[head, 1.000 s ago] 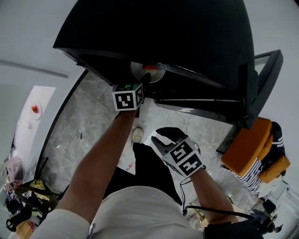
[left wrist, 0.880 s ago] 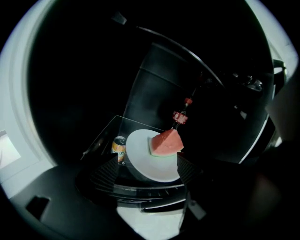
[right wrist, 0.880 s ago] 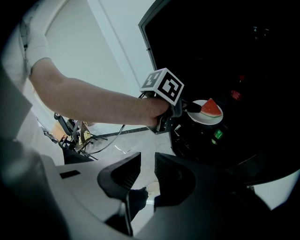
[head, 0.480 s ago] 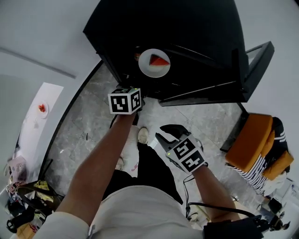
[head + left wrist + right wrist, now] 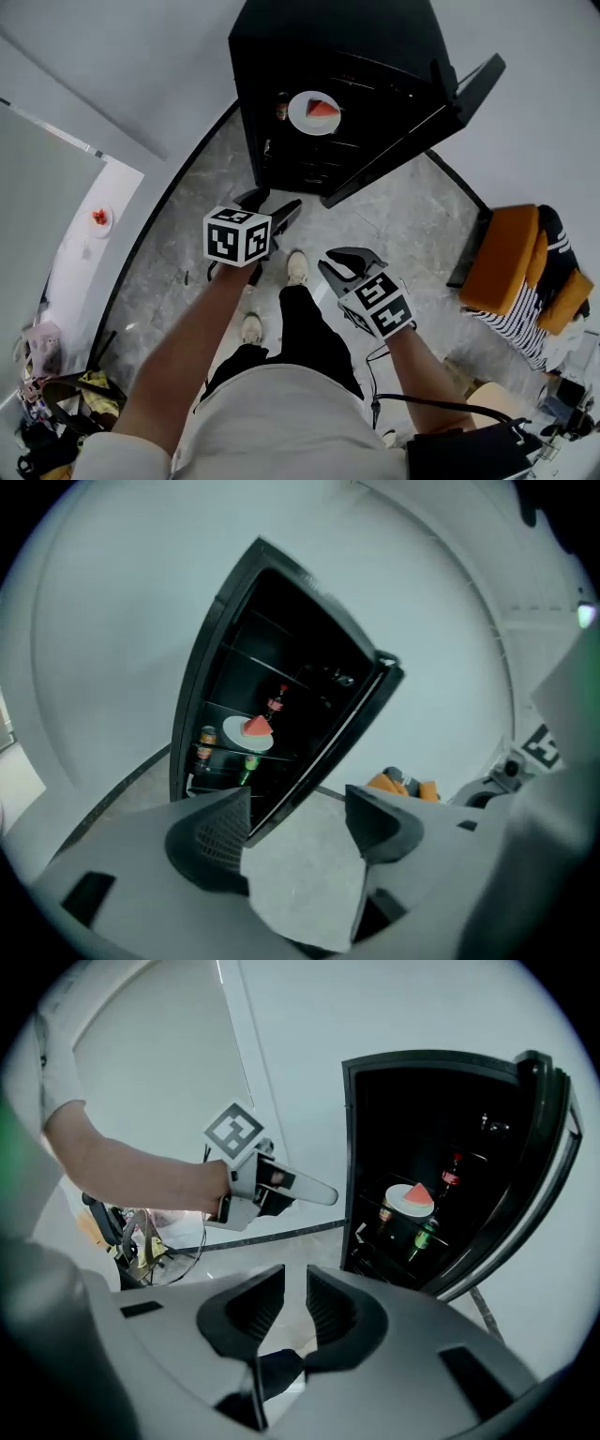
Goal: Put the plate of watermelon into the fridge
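The white plate [image 5: 315, 112] with a red watermelon wedge [image 5: 322, 107] rests on a glass shelf inside the open black fridge [image 5: 281, 56]. My left gripper [image 5: 267, 208] hangs well back from the fridge over the marble floor. Its jaws have just been closing a little but stand wide apart with nothing between them. In the left gripper view the plate [image 5: 248, 734] shows far beyond the left gripper [image 5: 298, 822]. My right gripper [image 5: 352, 262] hovers lower right. Its jaws have just been closing too, down to a narrow empty gap. The right gripper view shows the plate [image 5: 411, 1199] past the right gripper [image 5: 295, 1302].
The fridge door [image 5: 450, 103] stands swung open to the right. Bottles and cans [image 5: 204, 745] sit on the shelves beside and below the plate. An orange chair [image 5: 511, 277] with striped cloth is at the right. A white table with a small dish [image 5: 97, 217] is at the left.
Both grippers have drawn back from the fridge, the left one from right at the shelf. The plate stays on the shelf, and the fridge now looks farther away.
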